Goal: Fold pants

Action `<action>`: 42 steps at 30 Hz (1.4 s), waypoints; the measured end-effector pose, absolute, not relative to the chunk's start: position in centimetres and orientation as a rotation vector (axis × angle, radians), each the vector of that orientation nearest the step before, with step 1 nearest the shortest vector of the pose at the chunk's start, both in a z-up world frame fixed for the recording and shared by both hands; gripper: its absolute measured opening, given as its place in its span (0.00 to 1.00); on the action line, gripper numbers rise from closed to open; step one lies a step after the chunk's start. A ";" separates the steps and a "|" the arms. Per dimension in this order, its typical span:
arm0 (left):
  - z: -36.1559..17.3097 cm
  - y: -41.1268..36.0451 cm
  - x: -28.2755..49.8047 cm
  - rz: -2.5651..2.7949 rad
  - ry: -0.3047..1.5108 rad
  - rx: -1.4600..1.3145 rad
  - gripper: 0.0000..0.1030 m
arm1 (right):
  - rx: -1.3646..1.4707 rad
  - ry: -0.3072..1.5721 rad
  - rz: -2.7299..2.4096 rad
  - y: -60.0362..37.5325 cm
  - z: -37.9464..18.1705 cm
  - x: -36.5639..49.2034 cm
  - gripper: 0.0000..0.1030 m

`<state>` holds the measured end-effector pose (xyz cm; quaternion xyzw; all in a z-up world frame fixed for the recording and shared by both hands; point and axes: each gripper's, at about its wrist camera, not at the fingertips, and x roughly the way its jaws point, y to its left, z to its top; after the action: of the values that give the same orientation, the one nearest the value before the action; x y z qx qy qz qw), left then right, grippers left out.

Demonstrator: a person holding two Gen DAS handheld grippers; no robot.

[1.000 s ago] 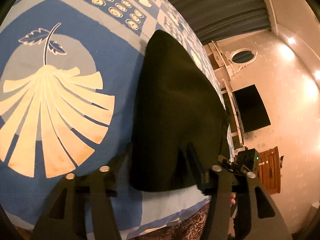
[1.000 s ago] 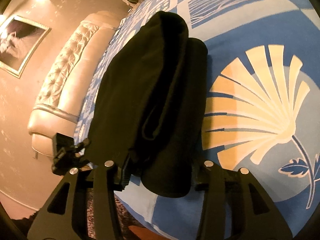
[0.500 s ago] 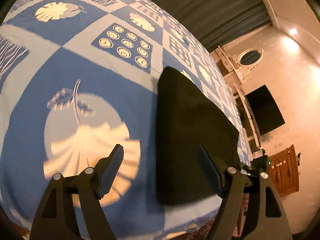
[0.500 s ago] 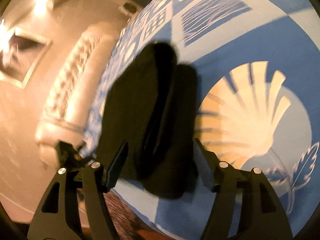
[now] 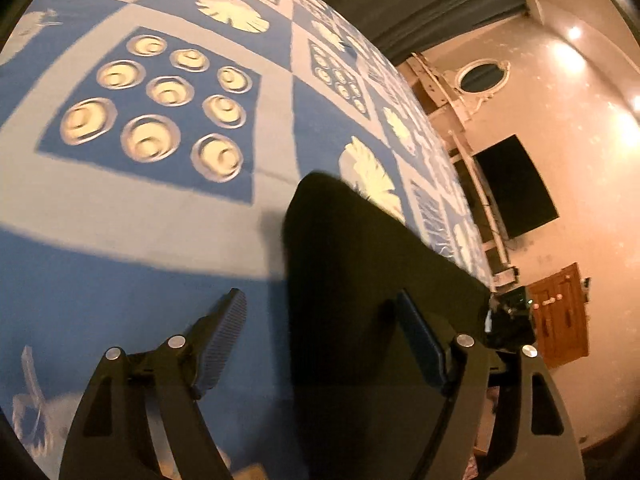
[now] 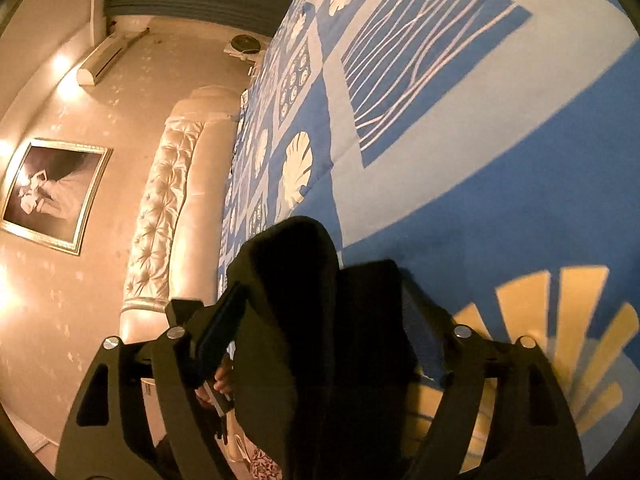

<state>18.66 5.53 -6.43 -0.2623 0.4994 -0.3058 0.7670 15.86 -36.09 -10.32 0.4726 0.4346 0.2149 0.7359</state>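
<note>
Folded black pants (image 5: 360, 280) on the blue patterned bedspread (image 5: 160, 220), long axis running straight ahead. Left hand-held gripper (image 5: 320, 340) wide open, empty, straddling their left edge. Right hand-held gripper (image 6: 324, 332) wide open, bracketing the bundle, apparently nearer.

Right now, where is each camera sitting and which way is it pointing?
Left wrist view: on the left gripper, looking along its open fingers over the black pants and blue bedspread toward a wall with a TV.
Right wrist view: on the right gripper, open fingers either side of the pants, facing the headboard and a framed picture.
Both views share the pants and bedspread.
</note>
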 end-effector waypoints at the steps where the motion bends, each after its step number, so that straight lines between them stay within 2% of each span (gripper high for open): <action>1: -6.6 5.2 19.4 -0.681 1.090 -0.578 0.74 | 1.027 0.959 0.477 -36.0 -10.3 15.9 0.76; 6: -7.3 3.7 21.8 -0.755 1.122 -0.644 0.79 | 0.982 0.981 0.485 -35.6 -10.2 16.6 0.77; 10: -7.6 3.0 22.5 -0.752 1.124 -0.672 0.77 | 0.935 0.992 0.460 -35.0 -10.0 17.0 0.75; 11: -7.4 2.6 22.4 -0.737 1.122 -0.632 0.63 | 0.905 1.003 0.440 -34.8 -10.0 17.1 0.66; 12: -7.3 2.2 22.4 -0.713 1.131 -0.580 0.56 | 0.882 1.011 0.423 -34.5 -9.9 17.3 0.57; 13: -7.3 2.1 22.3 -0.693 1.132 -0.541 0.49 | 0.868 1.017 0.411 -34.4 -10.1 17.2 0.54; 15: -7.3 2.1 22.4 -0.678 1.118 -0.532 0.42 | 0.871 1.012 0.404 -34.4 -10.3 17.4 0.44; 17: -7.2 2.4 22.3 -0.669 1.106 -0.546 0.35 | 0.865 1.005 0.406 -34.4 -10.3 17.3 0.39; 20: -7.1 2.5 22.1 -0.661 1.084 -0.548 0.31 | 0.847 0.992 0.406 -34.0 -9.9 17.2 0.37; 42: -7.2 5.0 25.7 -0.593 1.065 -0.586 0.30 | 0.783 0.954 0.447 -31.7 -8.9 21.0 0.35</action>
<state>25.71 5.02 -7.19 -0.2711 0.4928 -0.2745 0.7799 21.00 -31.71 -8.94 0.3640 0.4436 0.2077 0.7922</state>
